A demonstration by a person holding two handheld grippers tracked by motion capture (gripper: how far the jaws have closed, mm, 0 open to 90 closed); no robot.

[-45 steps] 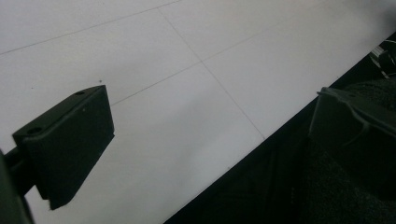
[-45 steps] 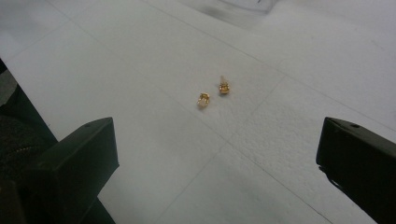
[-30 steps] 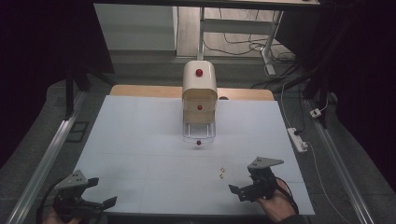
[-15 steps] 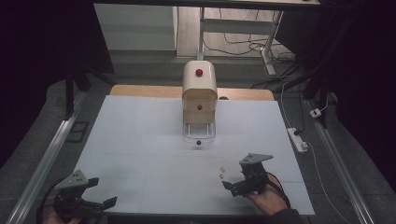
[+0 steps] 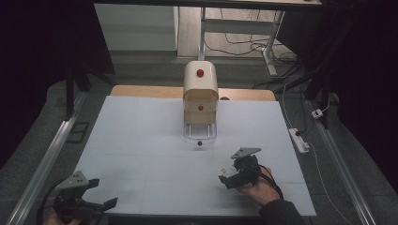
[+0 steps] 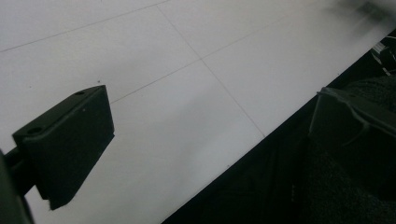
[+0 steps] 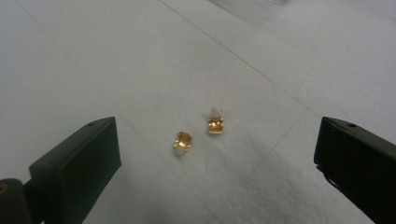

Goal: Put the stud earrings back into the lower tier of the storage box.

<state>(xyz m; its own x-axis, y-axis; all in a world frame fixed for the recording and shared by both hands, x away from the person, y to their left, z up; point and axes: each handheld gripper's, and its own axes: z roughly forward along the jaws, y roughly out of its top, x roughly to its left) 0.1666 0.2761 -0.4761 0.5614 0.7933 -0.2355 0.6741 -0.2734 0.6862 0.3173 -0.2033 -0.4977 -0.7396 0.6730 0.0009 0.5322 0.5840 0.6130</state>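
Observation:
Two small golden pieces lie on the white table: one (image 7: 182, 142) and its neighbour (image 7: 215, 124) sit close together, between the wide-apart jaws of my right gripper (image 7: 215, 163). From above, that right gripper (image 5: 231, 174) hovers open just right of the golden pieces (image 5: 224, 170), held by a hand. A cream mini drawer cabinet (image 5: 201, 99) with red knobs stands at the table's back centre, its lowest clear drawer (image 5: 199, 134) pulled out. My left gripper (image 5: 101, 194) rests open at the front left corner, with nothing between its jaws.
The white table top (image 5: 141, 140) ends at a dark front edge close under my left gripper (image 6: 210, 154). A power strip (image 5: 299, 139) and cables lie off the table's right side. Metal rails run along both sides.
My right gripper has moved left and forward over the table, bringing its open jaws around the two golden pieces. The left gripper has stayed put.

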